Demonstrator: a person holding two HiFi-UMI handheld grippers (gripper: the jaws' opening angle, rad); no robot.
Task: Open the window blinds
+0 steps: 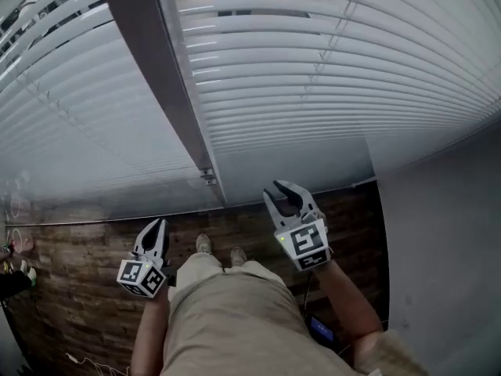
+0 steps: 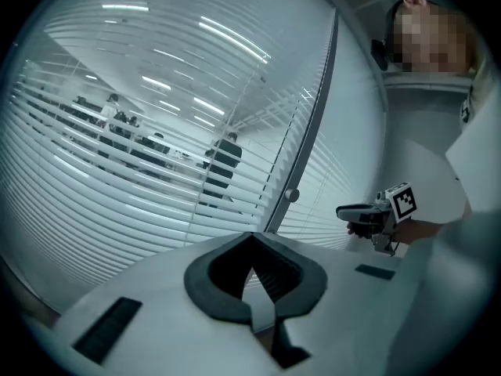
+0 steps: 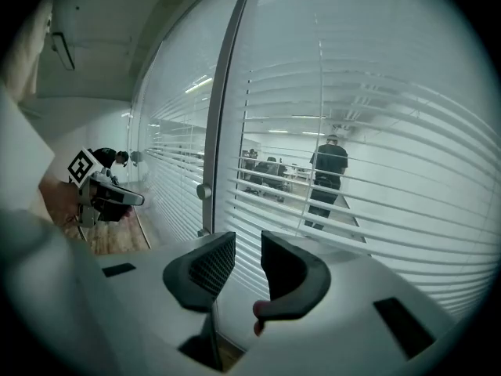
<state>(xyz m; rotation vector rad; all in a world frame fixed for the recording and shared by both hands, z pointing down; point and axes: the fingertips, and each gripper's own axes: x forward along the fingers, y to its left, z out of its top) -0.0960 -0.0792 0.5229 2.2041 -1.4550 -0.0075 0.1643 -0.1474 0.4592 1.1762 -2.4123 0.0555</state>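
White horizontal window blinds [image 1: 329, 69] fill pretty much the whole glass wall in front, thin flat slats hanging down almost to the floor. A grey metal mullion [image 1: 164, 77] splits them into two panels, and it has a small round knob [image 2: 291, 195] on it. In both gripper views you can peek between the slats into a bright office beyond, with a person in dark clothes [image 3: 329, 171] standing there.

Both grippers are well short of the blinds, nothing between them and the slats. The left gripper [image 1: 159, 224] has its jaws tip to tip, holding nothing. The right gripper [image 1: 283, 190] has its jaws partway apart, and the gap is empty, only slats showing beyond it. The dark pads look ribbed.

Down below is a wood-plank floor [image 1: 78, 288], brownish and patchy, plus the person's beige trousers [image 1: 235, 319] and light shoes [image 1: 203, 244]. A plain grey wall [image 1: 446, 249] closes off the right side.
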